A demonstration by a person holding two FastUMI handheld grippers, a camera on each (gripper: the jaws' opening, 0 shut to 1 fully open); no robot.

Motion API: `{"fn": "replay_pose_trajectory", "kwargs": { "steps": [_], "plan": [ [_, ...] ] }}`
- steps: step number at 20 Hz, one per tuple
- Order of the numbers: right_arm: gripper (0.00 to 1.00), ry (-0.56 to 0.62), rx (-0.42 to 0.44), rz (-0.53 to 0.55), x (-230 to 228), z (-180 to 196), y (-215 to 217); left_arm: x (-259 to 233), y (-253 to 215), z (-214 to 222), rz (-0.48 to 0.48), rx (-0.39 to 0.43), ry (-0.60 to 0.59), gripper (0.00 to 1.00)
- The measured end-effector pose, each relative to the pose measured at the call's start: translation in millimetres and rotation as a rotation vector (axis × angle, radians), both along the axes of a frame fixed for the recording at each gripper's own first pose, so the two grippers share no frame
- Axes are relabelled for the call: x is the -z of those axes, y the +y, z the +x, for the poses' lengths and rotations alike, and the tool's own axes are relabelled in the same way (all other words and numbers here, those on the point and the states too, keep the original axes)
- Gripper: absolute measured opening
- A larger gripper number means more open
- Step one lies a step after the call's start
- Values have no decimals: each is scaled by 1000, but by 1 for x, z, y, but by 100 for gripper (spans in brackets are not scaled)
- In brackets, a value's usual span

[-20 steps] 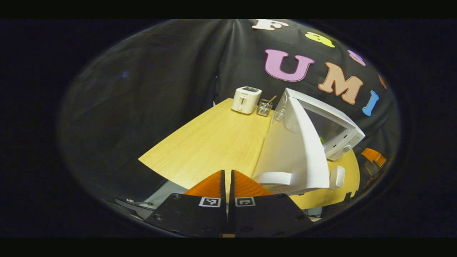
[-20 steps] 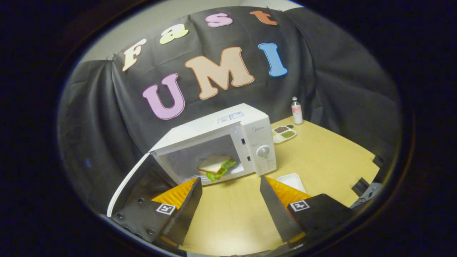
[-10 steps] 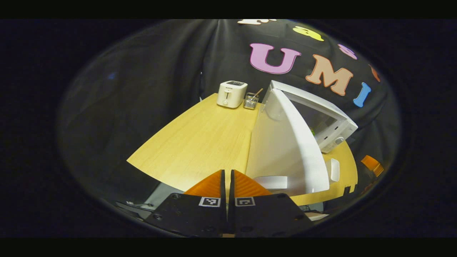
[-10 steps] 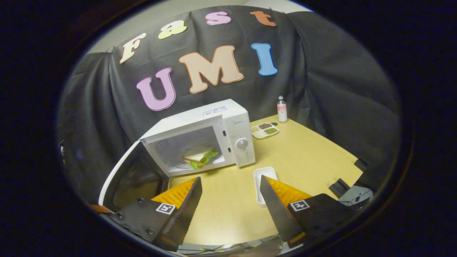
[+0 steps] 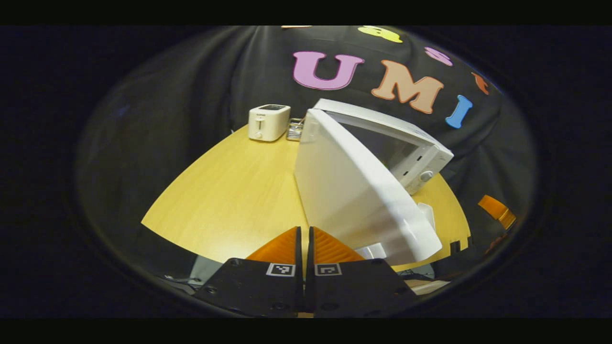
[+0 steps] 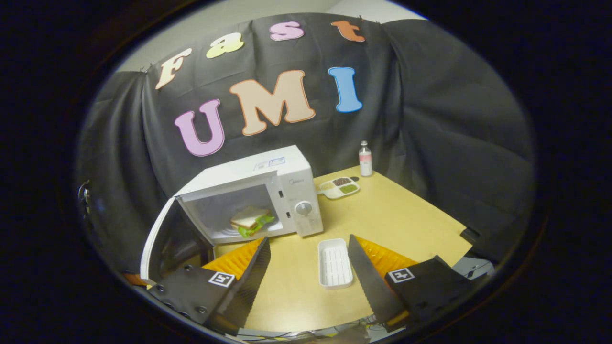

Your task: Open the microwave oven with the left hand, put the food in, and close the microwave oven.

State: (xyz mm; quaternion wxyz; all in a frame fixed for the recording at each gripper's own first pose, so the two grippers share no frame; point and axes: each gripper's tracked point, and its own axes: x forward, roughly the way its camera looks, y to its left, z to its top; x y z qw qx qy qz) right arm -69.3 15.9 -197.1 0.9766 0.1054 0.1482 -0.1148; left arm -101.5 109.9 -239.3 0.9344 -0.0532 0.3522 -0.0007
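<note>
The white microwave [image 6: 287, 174] stands on the wooden table [image 6: 397, 220] with its door [image 6: 158, 239] swung out to the left. A sandwich [image 6: 248, 220] with green lettuce lies inside the cavity. In the left gripper view the door's white outer face [image 5: 349, 196] fills the middle right, partly swung toward the microwave body [image 5: 420, 157]. My left gripper [image 5: 304, 239] is shut with nothing between its fingers, just in front of the door's outer face. My right gripper [image 6: 308, 258] is open and empty, held back above the table's near edge.
An empty white tray [image 6: 334, 263] lies on the table between my right fingers. A small divided dish [image 6: 340, 186] and a bottle [image 6: 365, 158] stand at the back right. A white toaster [image 5: 267, 122] and a wire holder [image 5: 295, 130] sit at the far left.
The door has swung partway toward the microwave and my left gripper has moved with it. My right gripper has drawn back from the microwave, bringing the white tray into view.
</note>
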Motion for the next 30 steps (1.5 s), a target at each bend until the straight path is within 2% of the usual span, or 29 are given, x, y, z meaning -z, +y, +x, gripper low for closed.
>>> {"fn": "replay_pose_trajectory", "kwargs": {
  "steps": [1, 5, 8, 10, 11, 12, 17, 21, 22, 25, 26, 27, 30],
  "plan": [
    [92, 3, 9, 7, 0, 1, -8, 2, -11, 4, -3, 19, 7, 3],
    [92, -3, 55, 14, -5, 5, -44, 5, -49, 24, 16, 93, 3, 1],
    [92, -23, 83, 13, -12, 12, -69, 2, -75, 36, 25, 120, -8, 0],
    [92, -35, 94, 6, -15, 17, -82, 0, -92, 48, 30, 133, -22, 3],
    [92, -38, 94, 2, -17, 20, -87, -1, -100, 53, 33, 137, -29, 1],
    [100, -36, 93, -1, -17, 22, -91, -1, -103, 59, 46, 133, -31, 1],
    [100, -47, 90, -9, -23, 36, -113, 11, -143, 85, 38, 159, -17, 3],
    [100, -53, 91, -24, -23, 45, -131, 14, -174, 104, 46, 185, -29, 1],
    [92, -47, 89, -26, -22, 48, -134, 12, -181, 111, 52, 190, -40, 1],
    [92, -12, 81, -21, -12, 53, -142, 5, -198, 131, 64, 199, -81, 1],
    [100, -9, 78, -18, -10, 55, -143, 2, -203, 137, 68, 206, -94, 0],
    [92, -10, 77, -17, -11, 56, -146, -1, -207, 145, 76, 212, -112, 0],
    [92, -22, 78, -19, -13, 60, -153, -13, -219, 169, 96, 225, -169, 1]
  ]
}}
